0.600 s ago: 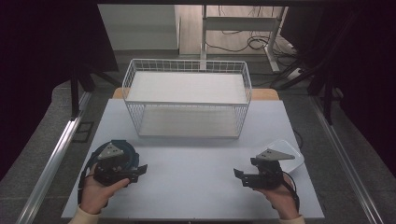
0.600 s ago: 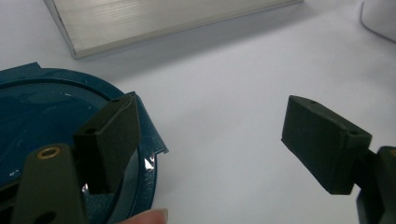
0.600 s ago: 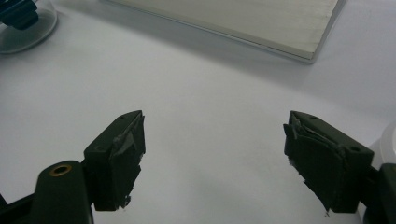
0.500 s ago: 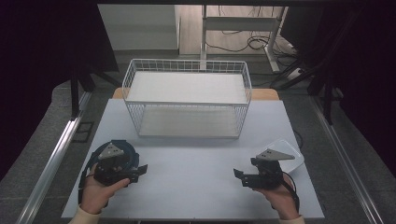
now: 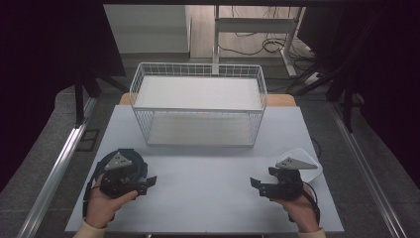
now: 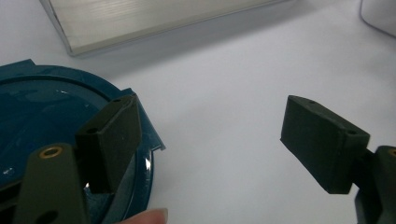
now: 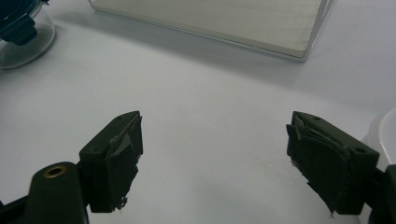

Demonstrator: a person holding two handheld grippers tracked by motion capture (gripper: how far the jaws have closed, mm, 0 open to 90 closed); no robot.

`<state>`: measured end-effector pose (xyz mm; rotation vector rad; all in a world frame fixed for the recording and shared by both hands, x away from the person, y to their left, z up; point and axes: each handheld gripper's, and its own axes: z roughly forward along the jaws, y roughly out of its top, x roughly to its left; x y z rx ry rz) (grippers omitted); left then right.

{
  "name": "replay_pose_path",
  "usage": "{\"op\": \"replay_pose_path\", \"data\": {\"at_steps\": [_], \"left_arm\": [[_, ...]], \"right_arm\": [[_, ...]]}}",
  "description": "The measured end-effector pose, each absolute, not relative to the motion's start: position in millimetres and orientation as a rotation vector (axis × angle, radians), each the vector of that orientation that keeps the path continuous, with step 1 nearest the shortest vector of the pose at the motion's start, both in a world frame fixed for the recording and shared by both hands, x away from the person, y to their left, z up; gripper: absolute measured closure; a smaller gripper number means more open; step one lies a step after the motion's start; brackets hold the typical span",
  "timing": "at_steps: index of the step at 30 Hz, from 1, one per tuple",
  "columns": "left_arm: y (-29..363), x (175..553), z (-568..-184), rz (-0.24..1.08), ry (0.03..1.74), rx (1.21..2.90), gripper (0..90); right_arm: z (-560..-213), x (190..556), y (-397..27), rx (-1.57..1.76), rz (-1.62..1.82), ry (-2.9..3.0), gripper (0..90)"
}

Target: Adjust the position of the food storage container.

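Observation:
My left gripper (image 5: 147,182) rests low on the table's left side, held by a hand, jaws open and pointing right. It sits beside a round container with a dark blue lid (image 5: 134,158). In the left gripper view the gripper (image 6: 210,140) is open with bare table between its jaws, and its left jaw overlaps the edge of the blue lid (image 6: 42,112). My right gripper (image 5: 257,186) is at the lower right, open and pointing left, next to a clear container (image 5: 312,173). In the right gripper view the gripper (image 7: 215,154) holds nothing, and the clear container's rim (image 7: 385,133) shows at the right edge.
A white wire basket (image 5: 198,110) stands at the back middle of the white table; its base (image 6: 140,18) (image 7: 224,23) shows in both gripper views. The blue-lidded container (image 7: 18,28) appears far off in the right gripper view. Metal rails run along both table sides.

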<state>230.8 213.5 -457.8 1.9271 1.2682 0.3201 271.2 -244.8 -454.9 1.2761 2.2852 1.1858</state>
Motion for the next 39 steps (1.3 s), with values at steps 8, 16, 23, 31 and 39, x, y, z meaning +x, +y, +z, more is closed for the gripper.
{"op": "replay_pose_path", "data": {"at_steps": [8, 16, 23, 31, 39], "left_arm": [[211, 232, -458, 0.322, 1.256, 1.939, 22.3], [211, 227, -455, 0.371, 1.240, 1.938, 20.5], [217, 227, -447, 0.382, 1.258, 1.914, 21.9], [234, 225, -431, 0.379, 1.292, 1.873, 24.3], [259, 221, -417, 0.424, 1.302, 1.880, 25.0]], "right_arm": [[-456, 273, -243, 1.241, 1.150, 2.316, 19.4], [-449, 266, -247, 1.241, 1.138, 2.291, 19.7], [-447, 265, -248, 1.236, 1.152, 2.293, 19.9], [-445, 263, -248, 1.223, 1.162, 2.300, 19.9], [-446, 262, -246, 1.218, 1.149, 2.305, 20.0]]}}
